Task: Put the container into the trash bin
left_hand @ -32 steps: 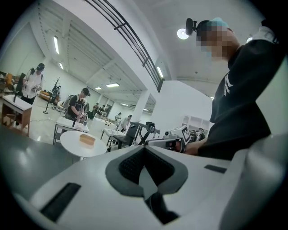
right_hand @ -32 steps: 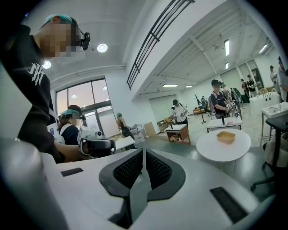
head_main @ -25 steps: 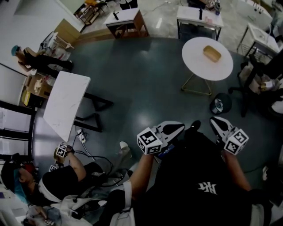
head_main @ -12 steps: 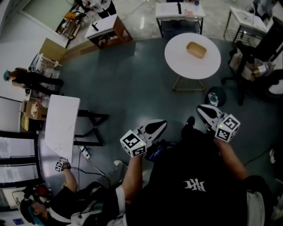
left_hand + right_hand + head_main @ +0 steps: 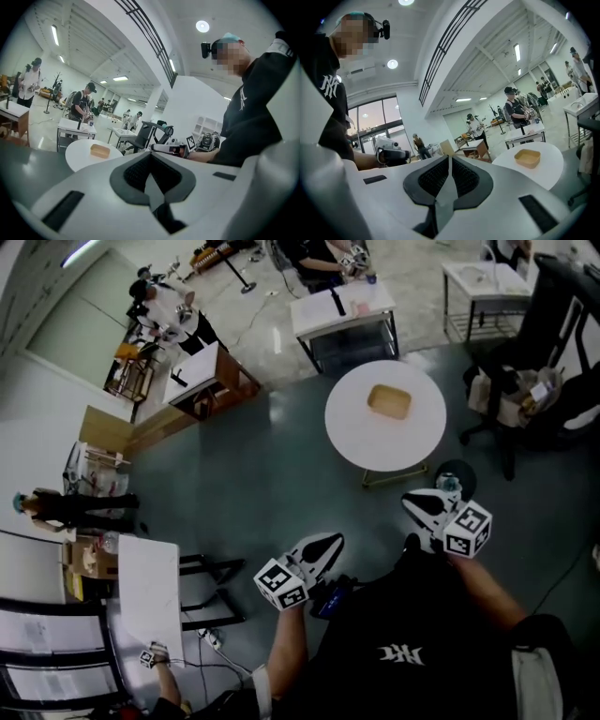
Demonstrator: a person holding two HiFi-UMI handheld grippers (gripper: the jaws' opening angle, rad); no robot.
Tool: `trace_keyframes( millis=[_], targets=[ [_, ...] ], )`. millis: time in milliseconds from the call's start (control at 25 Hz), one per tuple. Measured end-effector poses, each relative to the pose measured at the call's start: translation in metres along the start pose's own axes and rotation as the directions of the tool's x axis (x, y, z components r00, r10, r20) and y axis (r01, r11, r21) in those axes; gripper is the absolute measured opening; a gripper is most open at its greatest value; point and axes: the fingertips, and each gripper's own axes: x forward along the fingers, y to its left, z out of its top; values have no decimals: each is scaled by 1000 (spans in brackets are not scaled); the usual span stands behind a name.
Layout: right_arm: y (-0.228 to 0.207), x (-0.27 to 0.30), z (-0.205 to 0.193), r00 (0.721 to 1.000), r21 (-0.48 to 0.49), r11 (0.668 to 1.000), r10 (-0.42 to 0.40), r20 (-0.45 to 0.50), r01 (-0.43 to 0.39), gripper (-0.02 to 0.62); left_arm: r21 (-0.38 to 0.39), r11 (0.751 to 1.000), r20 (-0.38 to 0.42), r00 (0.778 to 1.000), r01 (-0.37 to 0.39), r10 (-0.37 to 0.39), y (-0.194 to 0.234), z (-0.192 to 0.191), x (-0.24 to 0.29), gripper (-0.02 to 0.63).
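looking steeply down on a round white table [image 5: 356,442] with thin gold-coloured legs, standing on a dark grey floor. resting near the middle of that tabletop: a shallow tan container [image 5: 389,401], open side up, touched by neither claw. sitting on the floor just beside the table's legs, on the side nearer the person: a dark round trash bin [image 5: 457,472], with something pale inside, too small to make out. holding the left gripper [image 5: 330,542] out in front of the black shirt, well short of the table, jaws clenched together on nothing, dark pads meeting in the left gripper view. holding the right gripper [image 5: 411,501] out likewise, close to the trash bin, jaws pressed together and empty in the right gripper view. showing, past each pair of closed jaws, the container lying on the white tabletop further off. working at white desks beyond the table: several other people.
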Motion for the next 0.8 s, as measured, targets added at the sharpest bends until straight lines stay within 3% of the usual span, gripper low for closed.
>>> trace_keyframes(
  millis=[440, 800],
  targets=[
    [-41, 35, 6, 997, 16, 997, 76, -28, -75, 46, 11, 999, -21, 999, 38, -38, 60, 38, 63, 3],
    [-85, 53, -3, 999, 45, 999, -7, -48, 9, 48, -6, 993, -84, 989, 122, -122, 115, 42, 101, 3]
  ],
)
